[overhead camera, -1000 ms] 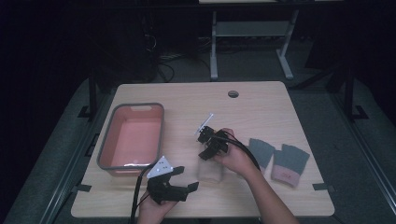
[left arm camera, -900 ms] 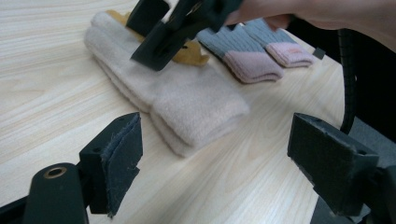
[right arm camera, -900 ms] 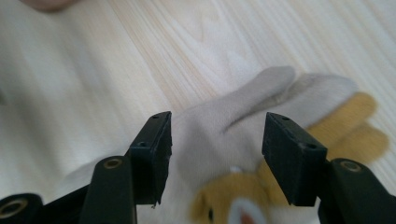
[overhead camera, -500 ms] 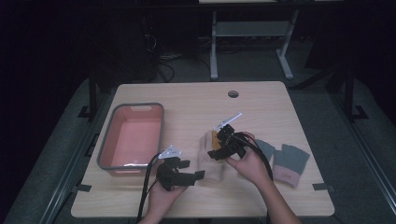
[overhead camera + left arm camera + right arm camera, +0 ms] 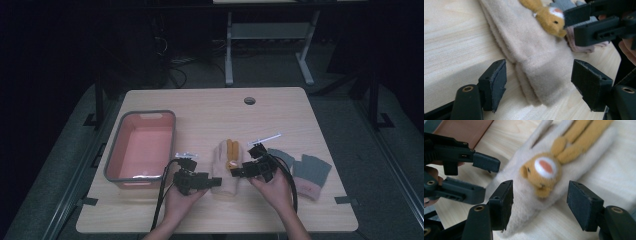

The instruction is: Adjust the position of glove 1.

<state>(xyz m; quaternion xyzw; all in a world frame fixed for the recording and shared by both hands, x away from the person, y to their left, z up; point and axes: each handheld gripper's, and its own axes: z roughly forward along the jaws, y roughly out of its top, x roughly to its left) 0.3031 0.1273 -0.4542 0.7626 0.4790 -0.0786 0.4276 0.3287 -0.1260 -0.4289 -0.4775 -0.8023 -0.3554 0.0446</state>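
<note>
Both hand-held grippers released: left hand-held gripper (image 5: 539, 87), jaws just closing in, straddles beige glove (image 5: 536, 62) cuff, untouched. Right hand-held gripper (image 5: 540, 205) brackets its rabbit patch (image 5: 544, 172), blurred; fingertips cut off.

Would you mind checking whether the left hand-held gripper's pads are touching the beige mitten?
Apart. The left gripper view shows the left hand-held gripper open astride the beige mitten's cuff, bare table showing beside each pad.

We see a beige, fuzzy knitted-cloth glove (image 5: 534, 57) with a plush orange animal face (image 5: 541, 173) lying on a pale, matt wood-grain table (image 5: 210, 107). Both black grippers (image 5: 540, 91) (image 5: 539, 205) look like matt hard plastic with rough padded faces and brass-coloured rivets. We note a smooth pink plastic tub (image 5: 125, 150) and grey knit gloves (image 5: 310, 170).
</note>
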